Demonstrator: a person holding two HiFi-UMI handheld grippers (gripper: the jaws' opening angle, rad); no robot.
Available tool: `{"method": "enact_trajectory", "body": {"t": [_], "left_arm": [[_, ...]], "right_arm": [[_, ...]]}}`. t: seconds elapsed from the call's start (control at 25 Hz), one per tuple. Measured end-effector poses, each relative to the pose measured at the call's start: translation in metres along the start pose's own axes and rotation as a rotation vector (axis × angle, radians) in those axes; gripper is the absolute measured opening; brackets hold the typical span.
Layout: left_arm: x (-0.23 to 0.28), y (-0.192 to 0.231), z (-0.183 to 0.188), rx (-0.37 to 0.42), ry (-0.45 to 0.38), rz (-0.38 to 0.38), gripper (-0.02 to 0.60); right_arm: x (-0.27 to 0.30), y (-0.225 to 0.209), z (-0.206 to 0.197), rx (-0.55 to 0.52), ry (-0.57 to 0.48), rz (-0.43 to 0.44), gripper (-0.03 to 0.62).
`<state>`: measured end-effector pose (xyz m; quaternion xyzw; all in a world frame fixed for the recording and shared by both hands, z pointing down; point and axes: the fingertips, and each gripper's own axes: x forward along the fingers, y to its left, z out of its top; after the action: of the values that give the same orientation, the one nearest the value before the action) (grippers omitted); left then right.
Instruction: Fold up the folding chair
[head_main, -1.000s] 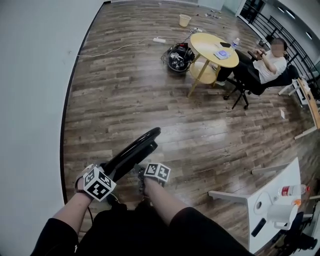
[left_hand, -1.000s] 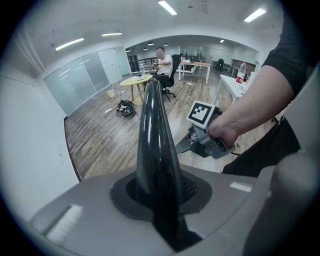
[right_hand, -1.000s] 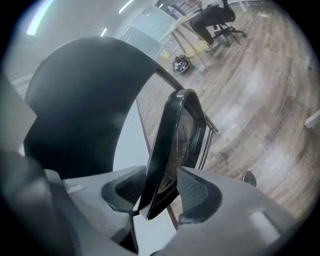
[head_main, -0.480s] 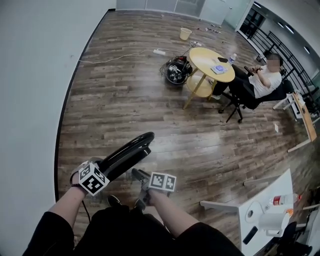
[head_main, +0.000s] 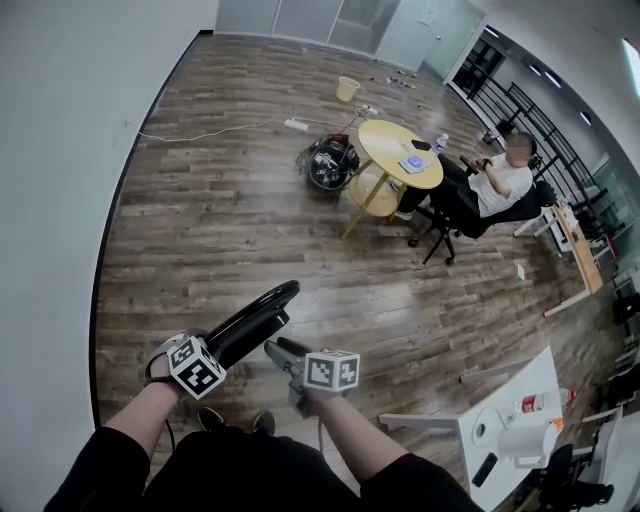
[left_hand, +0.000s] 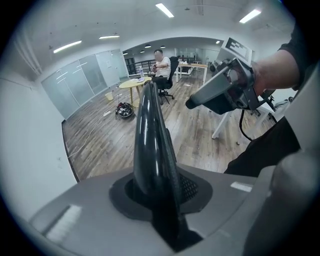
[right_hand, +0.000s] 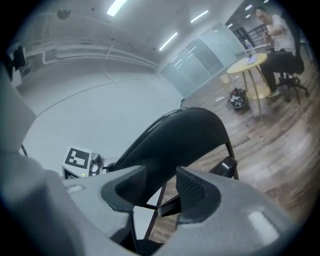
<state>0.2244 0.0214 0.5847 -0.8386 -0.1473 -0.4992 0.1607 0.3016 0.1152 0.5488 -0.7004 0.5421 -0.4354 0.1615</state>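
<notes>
- Where the person's hands meet, a black folding chair (head_main: 255, 315) stands on the wood floor (head_main: 200, 220).
- Its backrest (left_hand: 150, 135) edge is clamped in the left gripper (left_hand: 162, 187), whose narrow jaws have just tightened.
- Just beside it, the right gripper (right_hand: 161, 187) holds nothing, its jaws half apart.

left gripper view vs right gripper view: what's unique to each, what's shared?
Left gripper view only: the right gripper held clear of the folding chair; the left gripper, its jaws just closed a little further, clamped on the backrest. Right gripper view only: the left gripper's marker cube; the right gripper's jaws apart, gripping nothing. Both: the chair, the round table, the seated person.
</notes>
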Motion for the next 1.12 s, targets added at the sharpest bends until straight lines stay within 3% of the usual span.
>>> {"method": "enact_trajectory", "body": {"t": [0.48,0.8,0.96,1.12], "left_arm": [[0.004,0.012,0.006,0.056,-0.054,-0.023,0.081],[0.007,0.022,0.004,0.03,-0.056,-0.015,0.084],[0.006,0.021,-0.002,-0.037,-0.043,-0.024,0.095],[0.004,0.025,-0.008,-0.106,-0.033,-0.026,0.113]], "right_arm": [[0.008,0.047,0.048,-0.401,0.062,-0.028,0.186],[0.03,0.045,0.065,-0.925,0.273,0.016,0.186],[0.038,0.047,0.077,-1.117,0.346,0.092,0.186],[0.051,0.037,0.078,-1.404,0.457,0.179,0.21]]}}
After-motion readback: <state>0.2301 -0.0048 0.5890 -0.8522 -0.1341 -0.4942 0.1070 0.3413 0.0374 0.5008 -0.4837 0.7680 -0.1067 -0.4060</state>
